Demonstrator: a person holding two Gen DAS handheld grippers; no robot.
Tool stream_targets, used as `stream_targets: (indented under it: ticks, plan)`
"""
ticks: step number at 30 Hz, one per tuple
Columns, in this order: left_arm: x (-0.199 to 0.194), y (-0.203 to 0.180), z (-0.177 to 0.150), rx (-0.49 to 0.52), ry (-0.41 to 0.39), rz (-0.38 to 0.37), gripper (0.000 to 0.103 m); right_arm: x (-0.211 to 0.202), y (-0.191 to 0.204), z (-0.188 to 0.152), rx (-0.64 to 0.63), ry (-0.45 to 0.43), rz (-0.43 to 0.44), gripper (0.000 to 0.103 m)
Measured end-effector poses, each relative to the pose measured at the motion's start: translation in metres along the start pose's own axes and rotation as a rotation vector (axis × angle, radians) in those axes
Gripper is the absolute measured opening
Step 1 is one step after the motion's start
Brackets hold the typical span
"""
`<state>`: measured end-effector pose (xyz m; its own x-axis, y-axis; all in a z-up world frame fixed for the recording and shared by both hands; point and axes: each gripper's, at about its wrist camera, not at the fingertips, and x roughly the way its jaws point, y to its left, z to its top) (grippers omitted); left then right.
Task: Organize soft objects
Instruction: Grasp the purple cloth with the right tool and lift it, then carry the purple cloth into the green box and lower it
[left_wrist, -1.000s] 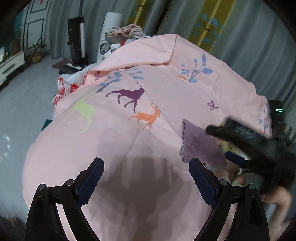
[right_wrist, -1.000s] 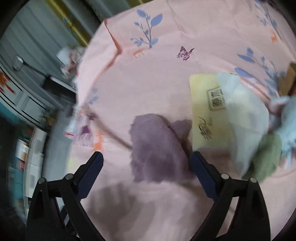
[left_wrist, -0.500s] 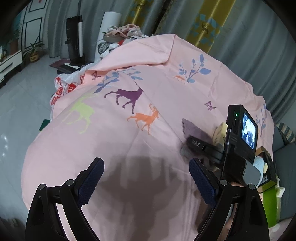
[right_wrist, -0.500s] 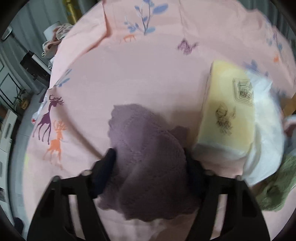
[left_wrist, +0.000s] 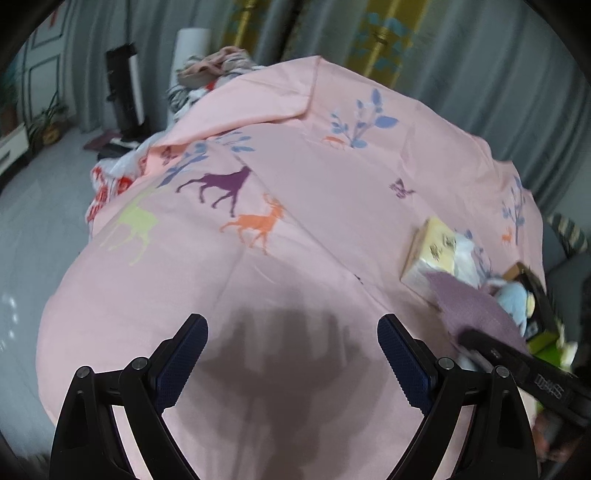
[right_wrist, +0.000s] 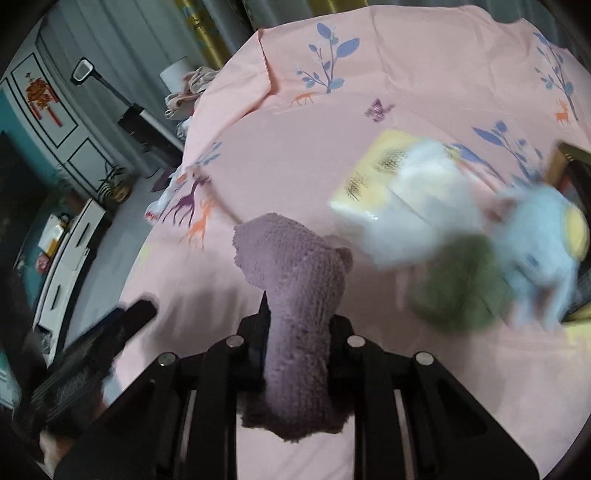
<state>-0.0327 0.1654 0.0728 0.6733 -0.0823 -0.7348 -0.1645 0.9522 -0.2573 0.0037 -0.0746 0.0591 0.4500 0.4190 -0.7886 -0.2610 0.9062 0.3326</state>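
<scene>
Fingers of the left gripper (left_wrist: 292, 360) stand spread wide over bare sheet, nothing between them. Those of the right gripper (right_wrist: 297, 328) are closing and already pinch the purple towel (right_wrist: 295, 295), which is bunched between the pads and sticks out fore and aft.

Surface: a pink bedsheet (left_wrist: 314, 221) printed with deer, leafy sprigs and butterflies, with one corner folded over at the far side.

Room, left to right in the left wrist view: a potted plant (left_wrist: 46, 122) on grey floor, a black upright appliance (left_wrist: 125, 92), a white cylinder (left_wrist: 190, 51) with a heap of clothes (left_wrist: 214, 66) beside it, then grey curtains (left_wrist: 480, 55) with yellow patterned panels.

At the right of the sheet lies a yellow tissue pack (left_wrist: 432, 254), with the towel just in front of it. In the right wrist view a white plastic bag (right_wrist: 417, 206), a green cloth (right_wrist: 458, 284) and a pale blue plush toy (right_wrist: 535, 243) sit close together beside the pack.

Visibility: that whole cluster is motion-blurred, so outlines and contact between items cannot be settled. The plush is partly cut off in the left view. A dark box (right_wrist: 576, 173) at the right edge is only partly visible.
</scene>
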Motion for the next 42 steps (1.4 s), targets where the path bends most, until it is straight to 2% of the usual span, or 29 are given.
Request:
stream_targets:
  ticks: [3, 7, 8, 9, 11, 12, 16, 20, 25, 27, 29, 31, 35, 39, 42]
  plan:
    - [0.002, -0.015, -0.006, 0.054, 0.0, -0.002, 0.093, -0.005, -0.022, -0.022, 0.004, 0.045, -0.031, 0.022]
    - [0.008, -0.04, -0.016, 0.099, 0.046, -0.091, 0.093, -0.002, -0.062, -0.046, 0.072, 0.1, -0.082, 0.027]
    - [0.011, -0.048, -0.02, 0.112, 0.06, -0.124, 0.093, -0.001, -0.067, -0.047, 0.076, 0.11, -0.104, 0.037]
    - [0.012, -0.054, -0.023, 0.123, 0.069, -0.147, 0.093, -0.001, -0.073, -0.048, 0.07, 0.112, -0.139, 0.051]
    - [0.014, -0.07, -0.031, 0.146, 0.094, -0.209, 0.093, -0.007, -0.081, -0.047, 0.097, 0.08, -0.159, 0.066]
    - [0.014, -0.077, -0.034, 0.158, 0.104, -0.236, 0.093, -0.012, -0.087, -0.046, 0.127, 0.061, -0.146, 0.067]
    - [0.012, -0.106, -0.046, 0.187, 0.144, -0.402, 0.093, -0.033, -0.101, -0.043, 0.197, 0.005, -0.096, 0.068]
    - [0.014, -0.134, -0.061, 0.214, 0.201, -0.518, 0.093, -0.051, -0.115, -0.045, 0.27, -0.037, -0.05, 0.068]
    - [0.022, -0.164, -0.08, 0.287, 0.254, -0.545, 0.073, -0.048, -0.124, -0.06, 0.326, 0.001, 0.089, 0.068]
    - [0.031, -0.174, -0.088, 0.31, 0.301, -0.538, 0.059, -0.037, -0.127, -0.066, 0.353, 0.042, 0.128, 0.06]
    - [0.036, -0.178, -0.094, 0.31, 0.317, -0.527, 0.051, -0.028, -0.128, -0.07, 0.361, 0.076, 0.146, 0.053]
    - [0.042, -0.181, -0.101, 0.304, 0.332, -0.537, 0.045, -0.02, -0.128, -0.074, 0.365, 0.082, 0.17, 0.053]
    - [0.039, -0.186, -0.103, 0.307, 0.311, -0.557, 0.032, -0.02, -0.128, -0.076, 0.393, 0.079, 0.213, 0.043]
    - [0.029, -0.19, -0.101, 0.318, 0.273, -0.584, 0.031, -0.031, -0.127, -0.074, 0.391, 0.056, 0.233, 0.041]
    - [0.016, -0.202, -0.092, 0.345, 0.221, -0.614, 0.031, -0.055, -0.131, -0.068, 0.376, -0.013, 0.238, 0.041]
